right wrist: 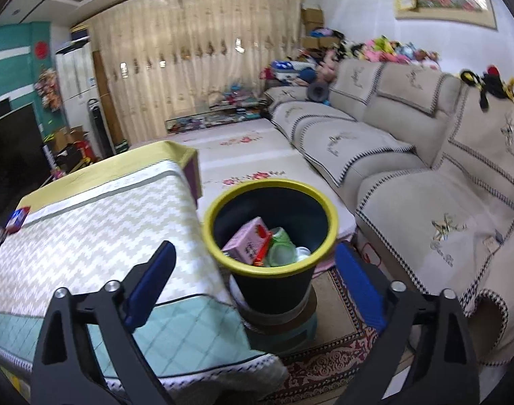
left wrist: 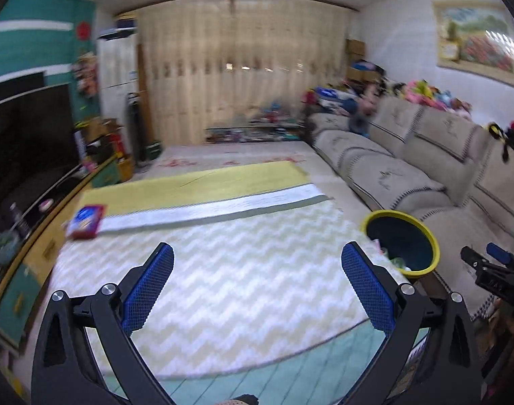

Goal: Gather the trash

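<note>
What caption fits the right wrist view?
Open right gripper faces the yellow-rimmed bin holding a pink carton.

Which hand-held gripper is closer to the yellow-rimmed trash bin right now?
Right. The right hand-held gripper hangs open just in front of the trash bin, framing it. The left hand-held gripper is open over the table's zigzag cloth, with the bin off to its right.

- Daylight filters through the drawn curtains [left wrist: 236, 67], leaving the room evenly, softly lit.
- Glare spots sit on the framed picture [left wrist: 479, 40].
- The left wrist view is smeared by motion blur, worst at the red packet [left wrist: 85, 221].
- The right wrist view is sharper.
- Fisheye bending curves both views, with dark corners.
</note>
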Available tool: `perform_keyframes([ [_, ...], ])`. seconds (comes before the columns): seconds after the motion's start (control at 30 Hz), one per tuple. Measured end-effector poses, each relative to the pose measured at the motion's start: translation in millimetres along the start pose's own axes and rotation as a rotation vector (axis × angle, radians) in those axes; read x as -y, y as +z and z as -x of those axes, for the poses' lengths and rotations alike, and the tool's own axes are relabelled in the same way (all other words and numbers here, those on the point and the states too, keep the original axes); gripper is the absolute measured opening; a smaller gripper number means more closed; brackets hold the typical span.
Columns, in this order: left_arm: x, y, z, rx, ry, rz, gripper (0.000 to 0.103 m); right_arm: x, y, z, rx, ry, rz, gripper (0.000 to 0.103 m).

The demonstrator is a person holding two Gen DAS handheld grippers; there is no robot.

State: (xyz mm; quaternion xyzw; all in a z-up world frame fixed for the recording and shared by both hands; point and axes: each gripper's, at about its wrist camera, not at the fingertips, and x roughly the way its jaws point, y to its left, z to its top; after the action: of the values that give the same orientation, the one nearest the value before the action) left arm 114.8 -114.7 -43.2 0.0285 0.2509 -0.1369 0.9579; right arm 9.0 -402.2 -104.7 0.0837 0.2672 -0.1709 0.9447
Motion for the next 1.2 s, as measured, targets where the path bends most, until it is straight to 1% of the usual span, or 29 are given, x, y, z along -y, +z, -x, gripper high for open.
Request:
perform_keyframes([
  [0.07,-17.2,-11.3,20.2,0.020,0.041,0.026,0.098,-7.5,-0.8,10.3,0.011,0.012,0.020,0.094],
  [0.13,-31.6,-22.4,43.0,0.038,0.063,0.045,0.098,-14.3,-2.2,22.3,0.023,0.026,0.038,0.094],
  [0.27,-48.2,-40.1,78.6,0.058,0.077,0.069,0.098,-17.7,-7.3,42.5,0.037,0.045,0.045,0.096],
  [0.33,-49.4,-51.2,93.3,0.066,0.085,0.079,0.098,-17.4,-7.4,50.6,0.042,0.056,0.040,0.096],
  [0.47,-52.9,-61.5,111.3,0.076,0.082,0.112,0.098,-15.3,-6.3,63.6,0.066,0.067,0.031,0.096],
  [0.63,-53.9,-67.4,121.0,0.093,0.125,0.102,0.098,-15.3,-4.7,64.7,0.078,0.067,0.023,0.096],
  [0.77,-52.1,-69.8,117.9,0.086,0.136,0.089,0.098,-18.0,-6.9,60.4,0.059,0.079,0.031,0.096],
  [0.87,-43.4,-66.5,113.5,0.085,0.142,0.079,0.098,-18.7,-8.5,59.0,0.055,0.084,0.034,0.096],
  [1.2,-42.6,-63.0,110.2,0.080,0.148,0.086,0.098,-19.8,-9.2,58.5,0.053,0.087,0.033,0.096],
])
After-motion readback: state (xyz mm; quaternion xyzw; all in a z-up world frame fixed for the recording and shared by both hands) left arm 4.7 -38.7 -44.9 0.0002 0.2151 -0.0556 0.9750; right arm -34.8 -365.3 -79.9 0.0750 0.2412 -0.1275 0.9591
